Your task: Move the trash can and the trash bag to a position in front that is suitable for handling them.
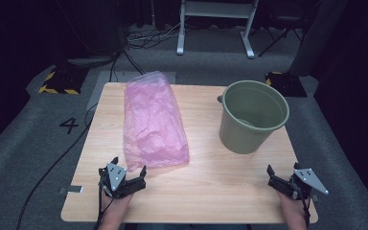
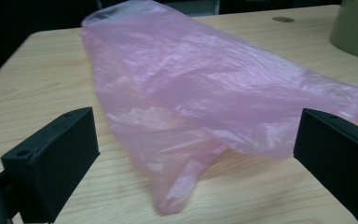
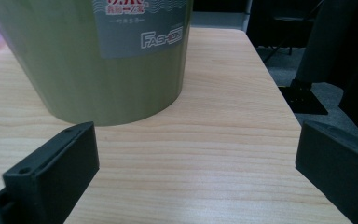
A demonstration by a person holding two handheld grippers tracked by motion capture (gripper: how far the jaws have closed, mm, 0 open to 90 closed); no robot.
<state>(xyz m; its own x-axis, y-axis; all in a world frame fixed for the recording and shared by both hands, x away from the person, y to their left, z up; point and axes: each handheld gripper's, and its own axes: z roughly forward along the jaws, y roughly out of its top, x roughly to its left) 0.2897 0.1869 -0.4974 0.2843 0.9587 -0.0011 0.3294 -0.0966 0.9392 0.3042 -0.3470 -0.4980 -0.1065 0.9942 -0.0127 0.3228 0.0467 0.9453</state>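
A pink plastic bag [image 1: 154, 123] lies flat down the left half of the wooden table [image 1: 211, 187]. Its near corner [image 2: 177, 186] reaches toward my left gripper [image 1: 128, 166], which stands open just short of the bag with nothing between its jaws. In the left gripper view the bag [image 2: 205, 88] spreads across the table ahead of the jaws. A green bucket [image 1: 253, 115] stands upright at the right. My right gripper [image 1: 281, 168] is open near the table's front right corner, a short way in front of the bucket [image 3: 98, 60], which carries a printed label.
The table's right edge [image 3: 279, 102] runs close beside my right gripper, with grey floor beyond. A small dark round mark [image 2: 283, 19] sits on the tabletop next to the bucket. Cables and a white frame [image 1: 215, 19] lie on the floor behind the table.
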